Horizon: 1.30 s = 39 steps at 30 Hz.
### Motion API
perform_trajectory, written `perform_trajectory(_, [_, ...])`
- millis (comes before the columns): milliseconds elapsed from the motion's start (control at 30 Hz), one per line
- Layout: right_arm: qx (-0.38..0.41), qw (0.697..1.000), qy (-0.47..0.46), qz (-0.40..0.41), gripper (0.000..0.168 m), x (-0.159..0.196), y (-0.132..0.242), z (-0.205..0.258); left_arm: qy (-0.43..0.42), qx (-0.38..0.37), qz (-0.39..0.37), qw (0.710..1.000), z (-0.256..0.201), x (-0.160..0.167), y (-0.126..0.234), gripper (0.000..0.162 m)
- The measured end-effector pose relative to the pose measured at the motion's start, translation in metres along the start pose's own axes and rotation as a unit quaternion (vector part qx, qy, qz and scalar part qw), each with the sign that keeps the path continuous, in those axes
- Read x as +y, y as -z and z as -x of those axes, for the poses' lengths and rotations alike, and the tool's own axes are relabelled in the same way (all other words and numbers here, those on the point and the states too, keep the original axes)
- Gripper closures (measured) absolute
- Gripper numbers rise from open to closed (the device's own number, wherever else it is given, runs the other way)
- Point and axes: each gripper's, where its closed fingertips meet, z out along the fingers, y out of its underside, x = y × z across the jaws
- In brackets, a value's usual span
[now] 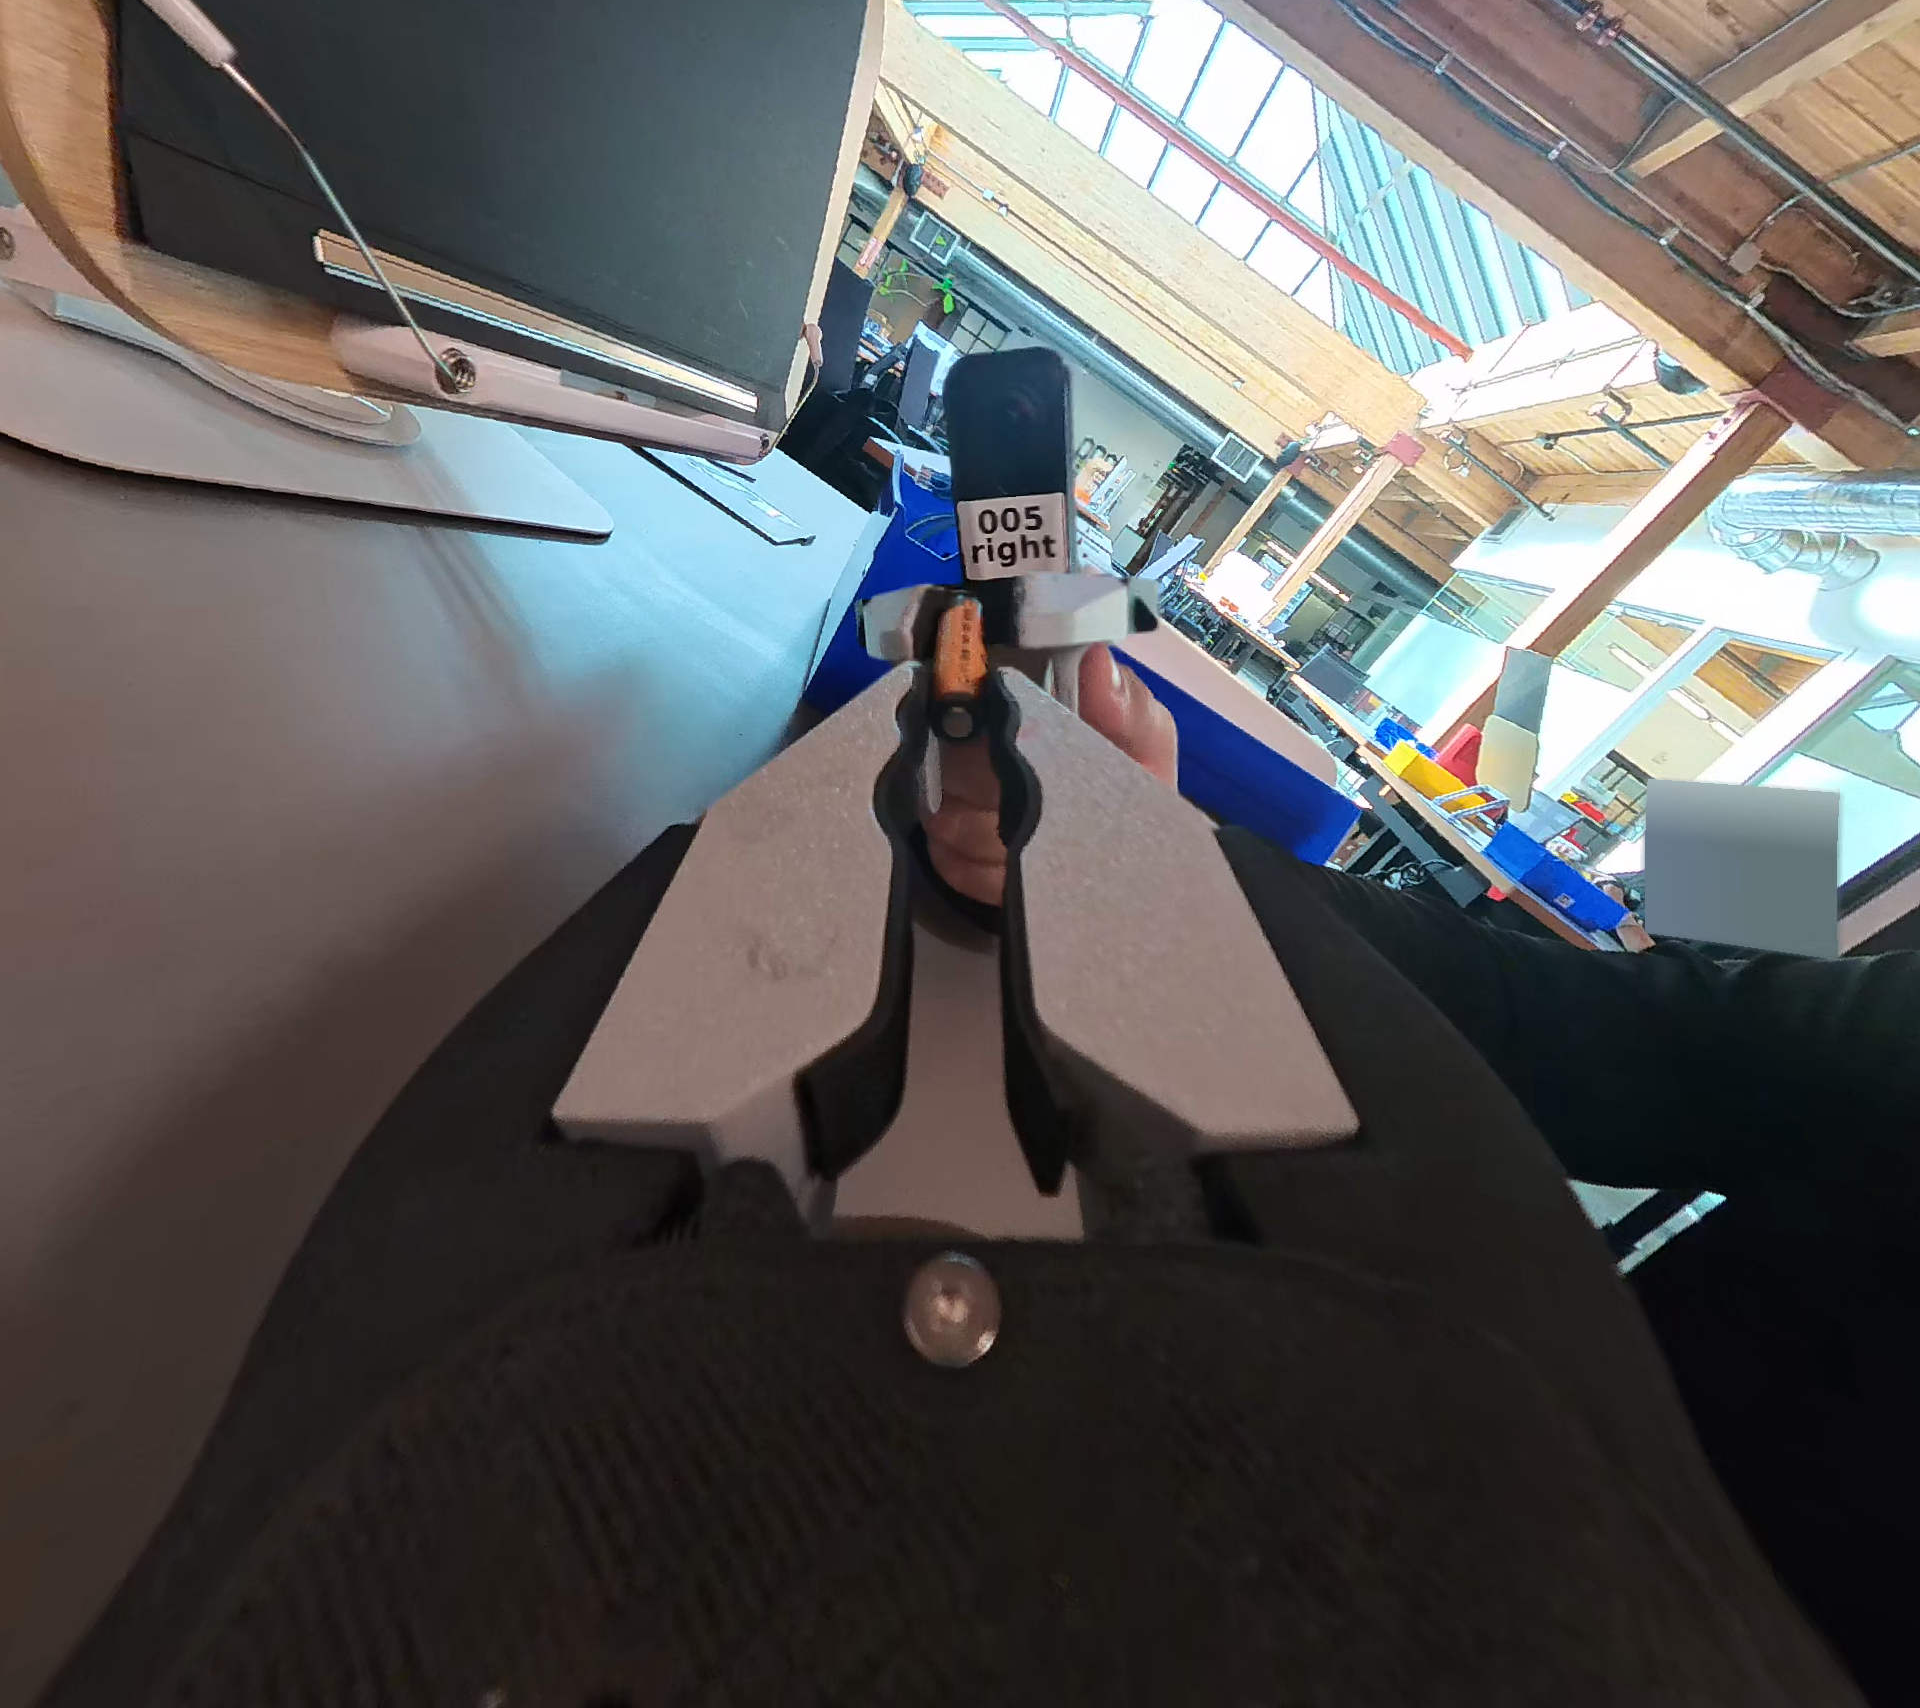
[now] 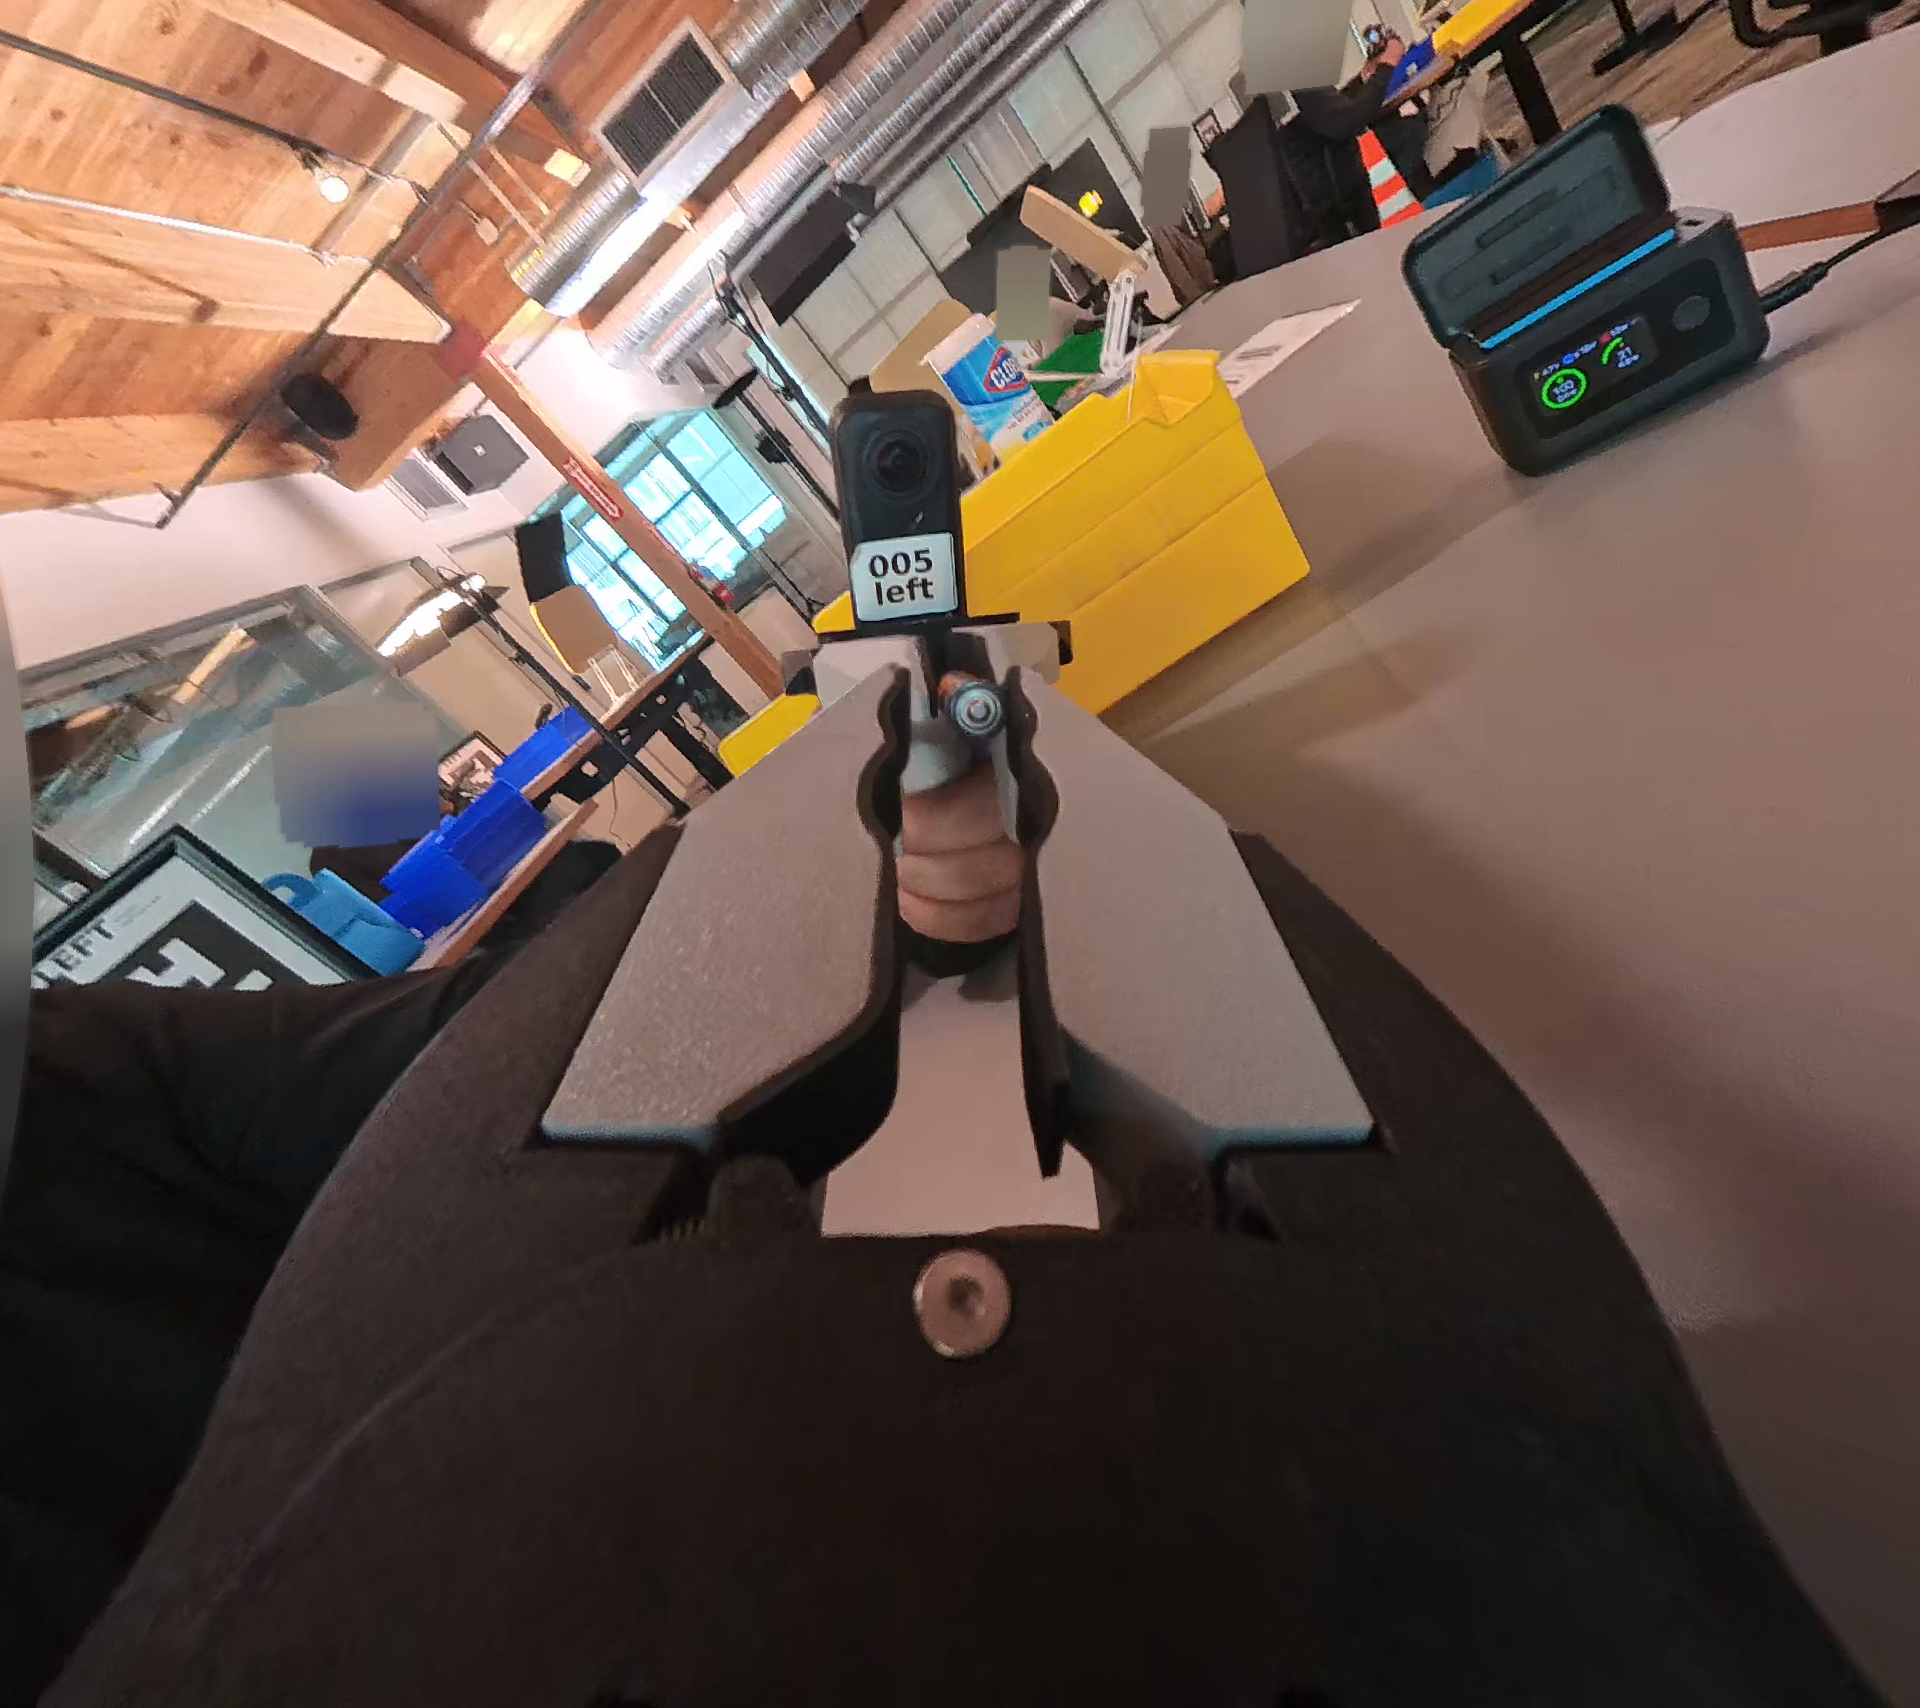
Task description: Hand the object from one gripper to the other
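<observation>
An orange and black battery [image 1: 958, 645] is held in the air, pinched between the fingertips of my left gripper [image 1: 958, 702], which is shut on its near end. The right gripper faces it head-on just beyond; its grey fingers [image 1: 1081, 609] stand on either side of the battery's far end. In the right wrist view the battery's metal end [image 2: 975, 710] sits between the tips of my right gripper [image 2: 954, 702], close to the right finger. The jaws stand wider than the battery, so the right gripper is open. A hand holds each gripper.
A grey table [image 1: 312, 775] lies to the left with a dark screen on a wooden stand [image 1: 468, 48]. In the right wrist view the table [image 2: 1558, 723] carries yellow bins [image 2: 1122, 536] and a black case with a lit display [image 2: 1590, 328]. Left and right tips are no more than a few centimetres apart.
</observation>
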Motion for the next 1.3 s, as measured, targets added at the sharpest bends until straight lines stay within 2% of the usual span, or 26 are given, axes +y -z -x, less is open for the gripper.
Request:
perform_trajectory(133, [0.008, 1.0, 0.006, -0.001, 0.16, -0.001, 0.003, -0.003, -0.006, -0.004, 0.004, 1.0, 0.0, 0.001, -0.001, 0.154])
perform_trajectory(233, [-0.003, 1.0, -0.002, -0.002, 0.149, -0.001, 0.001, 0.0, -0.003, -0.007, 0.0, 1.0, 0.002, 0.0, 0.0, 0.154])
perform_trajectory(333, [0.003, 1.0, 0.001, 0.002, 0.157, 0.0, 0.002, -0.003, 0.0, -0.004, 0.001, 1.0, 0.001, 0.001, 0.0, 0.154])
perform_trajectory(700, [0.046, 0.998, 0.034, -0.006, 0.159, -0.004, 0.003, -0.006, 0.036, 0.008, -0.015, 0.999, 0.003, 0.0, -0.004, 0.154])
perform_trajectory(967, [0.058, 0.997, 0.049, -0.015, 0.161, -0.008, 0.004, -0.002, 0.042, 0.013, 0.004, 0.999, 0.001, 0.005, -0.008, 0.152])
perform_trajectory(1067, [0.082, 0.994, 0.076, -0.014, 0.161, -0.01, 0.004, -0.003, 0.046, 0.0, 0.006, 0.999, 0.005, 0.006, -0.009, 0.15])
perform_trajectory(1100, [0.097, 0.991, 0.089, -0.011, 0.161, -0.01, 0.005, -0.005, 0.043, -0.01, 0.006, 0.999, 0.008, 0.006, -0.009, 0.143])
perform_trajectory(1167, [0.147, 0.98, 0.134, 0.001, 0.161, -0.009, 0.007, -0.014, 0.029, -0.041, 0.013, 0.999, 0.015, 0.006, -0.009, 0.135])
perform_trajectory(1300, [0.211, 0.958, 0.196, 0.014, 0.161, -0.01, 0.009, -0.021, 0.009, -0.073, 0.012, 0.997, 0.021, 0.005, -0.008, 0.131])
